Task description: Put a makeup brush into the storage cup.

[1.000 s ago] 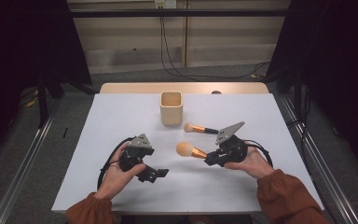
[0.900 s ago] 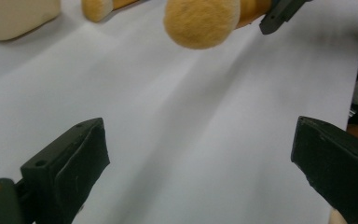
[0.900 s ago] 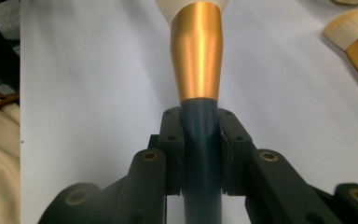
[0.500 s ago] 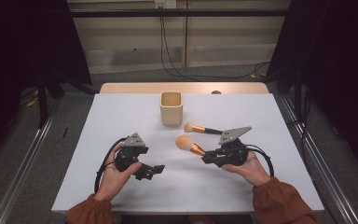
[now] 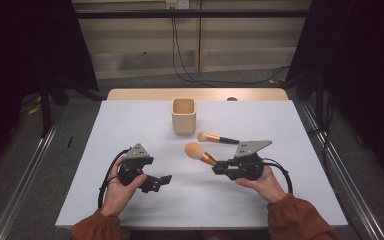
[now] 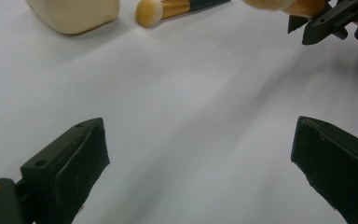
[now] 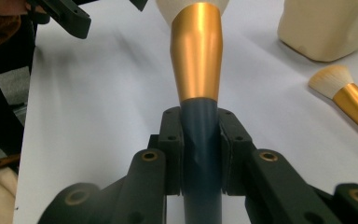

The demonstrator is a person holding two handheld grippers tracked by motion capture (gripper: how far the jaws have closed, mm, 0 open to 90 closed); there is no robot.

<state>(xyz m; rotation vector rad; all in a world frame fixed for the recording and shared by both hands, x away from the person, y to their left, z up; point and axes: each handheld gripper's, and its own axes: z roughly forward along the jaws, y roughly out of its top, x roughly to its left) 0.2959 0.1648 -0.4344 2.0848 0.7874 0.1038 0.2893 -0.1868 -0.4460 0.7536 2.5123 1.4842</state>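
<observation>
Your right gripper [image 5: 219, 169] has its jaws clamped on the dark blue handle of a large makeup brush [image 5: 199, 152]; in the right gripper view the pads press on the handle from both sides just below the gold ferrule [image 7: 196, 56]. The brush is lifted off the white table [image 5: 280, 125], its round, peach-coloured head pointing up and toward the cup, tilted rather than level. The beige square cup [image 5: 184, 115] stands upright near the far middle of the table, its opening facing up, well apart from the held brush. A second, smaller makeup brush [image 5: 217, 138] lies flat on the table between the cup and your right gripper, bristles toward the cup, handle pointing to your right. Your left gripper [image 5: 161, 181] rests low over the near left part of the table with its jaws spread wide and only bare tabletop between them, as the left gripper view shows
</observation>
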